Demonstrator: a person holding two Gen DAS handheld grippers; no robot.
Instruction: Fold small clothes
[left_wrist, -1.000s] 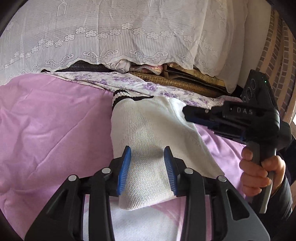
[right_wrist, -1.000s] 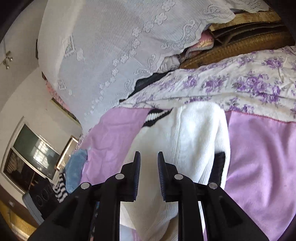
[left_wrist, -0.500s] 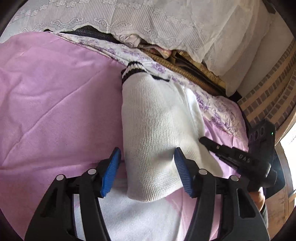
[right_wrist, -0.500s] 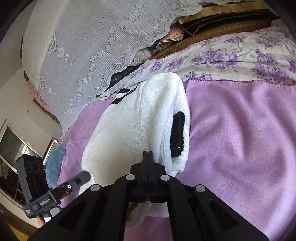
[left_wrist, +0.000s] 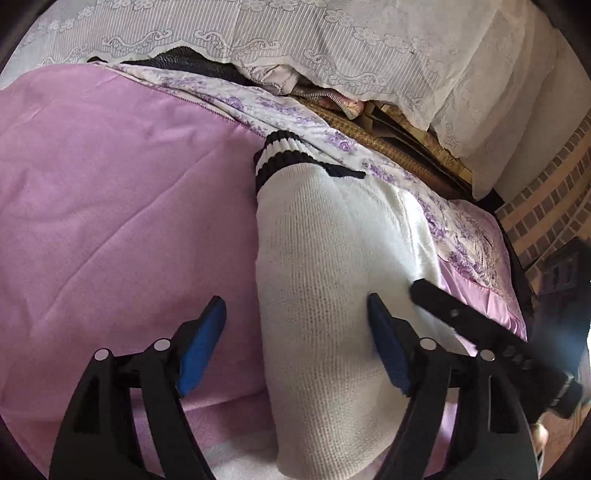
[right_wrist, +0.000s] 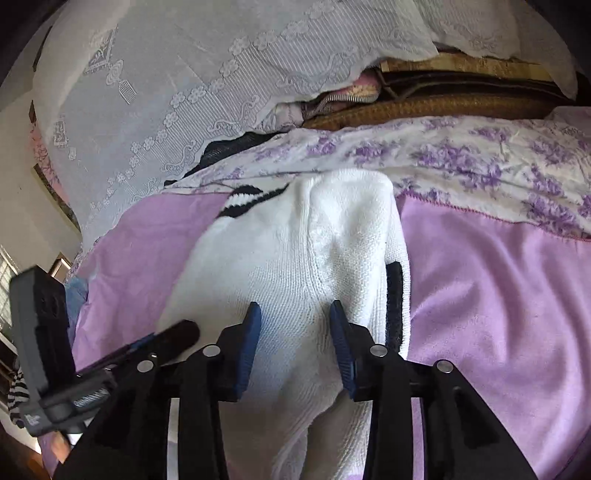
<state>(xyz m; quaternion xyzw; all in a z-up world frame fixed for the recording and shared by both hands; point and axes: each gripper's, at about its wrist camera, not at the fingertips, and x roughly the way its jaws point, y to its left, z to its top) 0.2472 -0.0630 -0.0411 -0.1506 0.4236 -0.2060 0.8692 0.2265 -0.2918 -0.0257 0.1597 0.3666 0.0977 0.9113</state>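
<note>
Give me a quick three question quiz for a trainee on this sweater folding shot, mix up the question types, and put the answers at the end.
1. True or false: the left gripper is shut on the white knit sweater.
2. Multiple choice: the sweater lies mostly on A) a bare wooden floor, B) a pink blanket, C) a metal tray.
3. Fill in: the sweater's striped cuff is white and ____.

Key
1. False. Its jaws stand wide open, with the sweater's near end between them; the right gripper is open too.
2. B. The far end of the sweater reaches the purple floral sheet.
3. Black.
</note>
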